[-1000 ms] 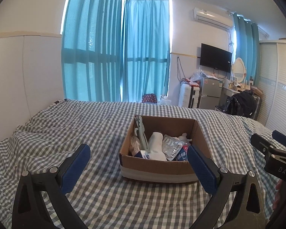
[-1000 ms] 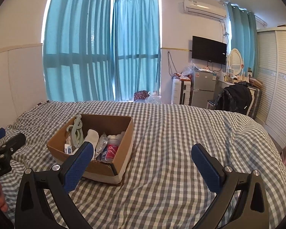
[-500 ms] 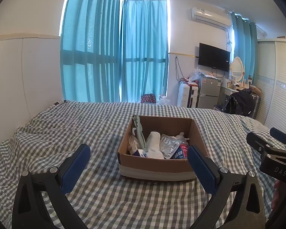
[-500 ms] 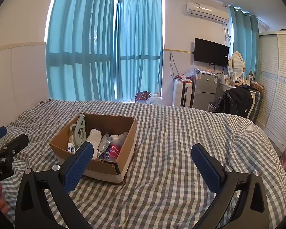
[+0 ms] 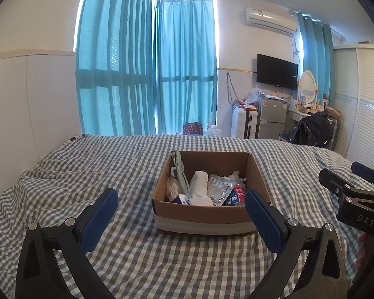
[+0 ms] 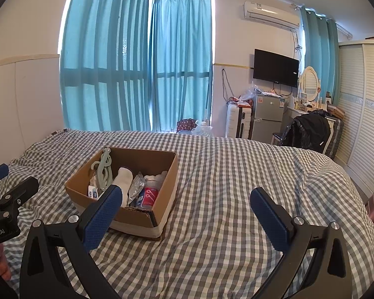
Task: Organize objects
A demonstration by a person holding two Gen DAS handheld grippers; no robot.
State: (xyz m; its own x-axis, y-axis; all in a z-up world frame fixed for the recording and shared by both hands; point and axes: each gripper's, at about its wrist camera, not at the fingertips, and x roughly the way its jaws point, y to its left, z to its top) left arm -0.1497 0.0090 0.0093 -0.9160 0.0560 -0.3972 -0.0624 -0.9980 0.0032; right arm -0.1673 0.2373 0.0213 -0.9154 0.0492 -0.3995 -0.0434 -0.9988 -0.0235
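An open cardboard box (image 5: 207, 214) (image 6: 147, 157) sits on the checked bed. It holds a pale green hanger (image 5: 180, 174) (image 6: 103, 172), a white rolled sock (image 5: 199, 186) (image 6: 123, 178), a silver pouch (image 5: 218, 190), a bottle with a red and blue label (image 6: 147, 196) and a small blue-white packet (image 5: 184, 200). My left gripper (image 5: 182, 215) is open and empty, just in front of the box. My right gripper (image 6: 187, 214) is open and empty, to the right of the box, above bare bedding.
The grey-white checked bedspread (image 6: 236, 179) covers the whole bed. A white headboard wall (image 5: 25, 104) is on the left. Beyond the bed stand blue curtains (image 5: 149, 74), a small fridge (image 6: 266, 117), a chair with a black jacket (image 6: 309, 132) and a white wardrobe (image 6: 361, 124).
Both grippers have drawn back and risen a little, so the box looks slightly farther away. Both stay open and empty. The box's contents have not moved.
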